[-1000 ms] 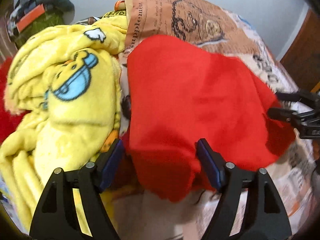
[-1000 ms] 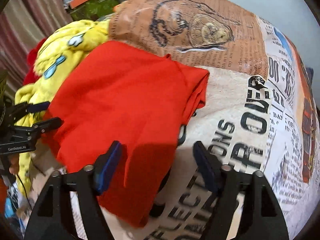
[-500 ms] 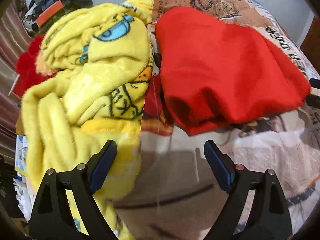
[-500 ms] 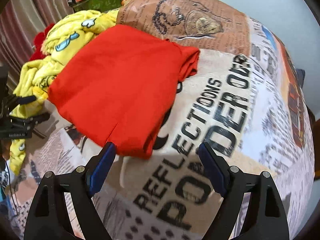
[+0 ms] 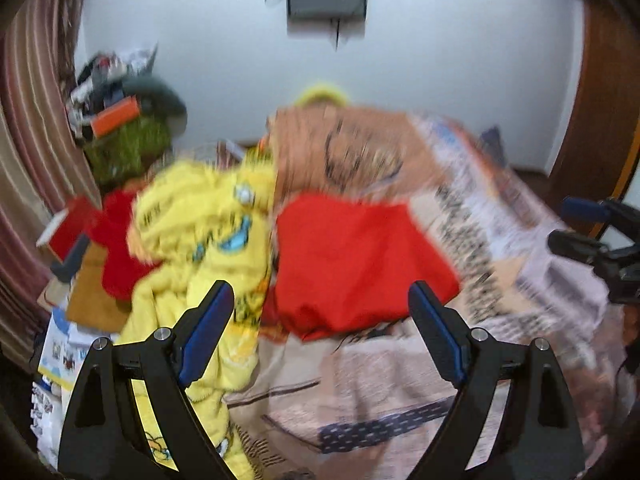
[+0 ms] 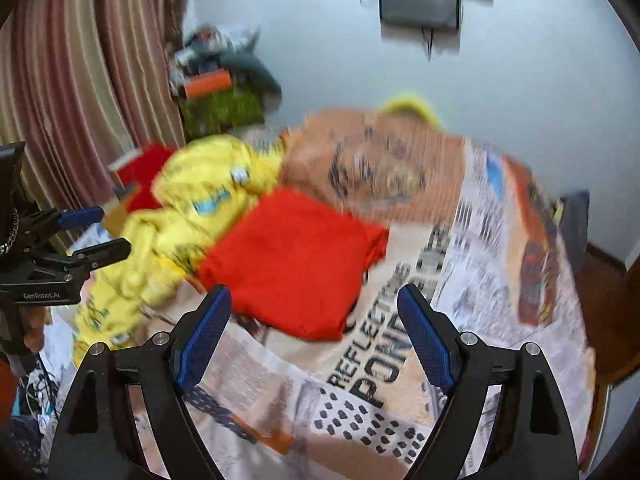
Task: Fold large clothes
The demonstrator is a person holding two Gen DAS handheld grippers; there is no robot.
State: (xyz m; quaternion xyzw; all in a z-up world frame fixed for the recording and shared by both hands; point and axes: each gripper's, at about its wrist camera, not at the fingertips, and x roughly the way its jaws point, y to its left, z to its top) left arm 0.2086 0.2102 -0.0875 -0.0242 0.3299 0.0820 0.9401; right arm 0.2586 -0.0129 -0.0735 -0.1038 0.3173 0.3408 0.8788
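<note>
Newsprint-patterned bedspread by white wall | folded red garment lies on it, touching yellow cartoon blanket | left gripper spread wide, empty | right gripper spread wide, empty

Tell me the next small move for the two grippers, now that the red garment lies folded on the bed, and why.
Probably swing the left gripper toward the crumpled yellow fleece garment with cartoon print. The folded red cloth garment lies flat on the newspaper-print bedspread, both grippers, including the right gripper, are open and empty, and the yellow one is unfolded.
</note>
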